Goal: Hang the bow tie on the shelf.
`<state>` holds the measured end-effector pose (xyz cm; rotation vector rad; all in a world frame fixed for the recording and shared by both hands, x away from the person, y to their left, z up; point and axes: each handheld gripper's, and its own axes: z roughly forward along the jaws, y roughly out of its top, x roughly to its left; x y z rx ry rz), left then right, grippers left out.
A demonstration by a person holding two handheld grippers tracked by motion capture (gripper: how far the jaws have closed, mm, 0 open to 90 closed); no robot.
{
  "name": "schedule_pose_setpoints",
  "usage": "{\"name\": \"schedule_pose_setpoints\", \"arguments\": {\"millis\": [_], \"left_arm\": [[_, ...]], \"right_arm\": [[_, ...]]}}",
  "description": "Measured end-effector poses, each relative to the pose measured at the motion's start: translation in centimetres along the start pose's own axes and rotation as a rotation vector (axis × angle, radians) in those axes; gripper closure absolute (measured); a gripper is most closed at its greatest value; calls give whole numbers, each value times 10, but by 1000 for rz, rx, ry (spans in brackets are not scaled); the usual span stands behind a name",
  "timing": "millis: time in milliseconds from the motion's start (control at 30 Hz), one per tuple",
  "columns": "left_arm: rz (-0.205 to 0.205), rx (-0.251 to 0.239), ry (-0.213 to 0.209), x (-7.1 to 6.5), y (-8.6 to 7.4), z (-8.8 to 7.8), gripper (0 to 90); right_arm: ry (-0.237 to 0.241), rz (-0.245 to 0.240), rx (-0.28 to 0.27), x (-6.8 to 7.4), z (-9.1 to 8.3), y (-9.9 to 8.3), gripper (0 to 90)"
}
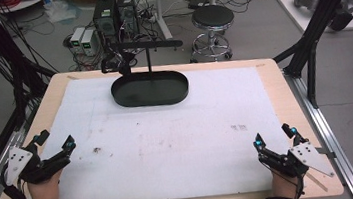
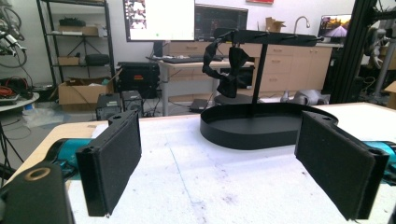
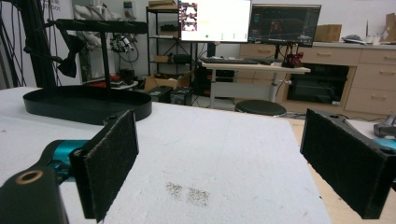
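- Two grippers: the left gripper (image 1: 58, 140) and the right gripper (image 1: 275, 136), each with two black jaws set wide apart.
- One white mat (image 1: 169, 145) on one wooden table (image 1: 290, 96).
- One black oval tray (image 1: 149, 89) with one T-shaped stand (image 1: 147, 46) rising from it.
- One black bow tie (image 2: 227, 70) hanging from the stand's crossbar.
- One round stool (image 1: 212, 19) on the floor beyond the table.
- Two computer towers (image 1: 115, 13) beside it.
- Two monitors (image 3: 250, 21) on a far desk.

Left gripper (image 2: 233, 168), jaws wide apart above the white mat (image 2: 224, 186); beyond, black tray (image 2: 252, 133) with stand holding a bow tie (image 2: 231, 70).
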<state>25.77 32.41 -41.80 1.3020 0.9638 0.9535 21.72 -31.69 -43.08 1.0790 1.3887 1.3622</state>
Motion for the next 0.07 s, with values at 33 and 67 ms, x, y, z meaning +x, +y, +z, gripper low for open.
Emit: {"name": "schedule_pose_setpoints", "arguments": {"millis": [33,67], "left_arm": [[0,-1,0,0,0,0,150],[0,-1,0,0,0,0,150]], "right_arm": [[0,1,-1,0,0,0,105],[0,1,-1,0,0,0,105]]}}
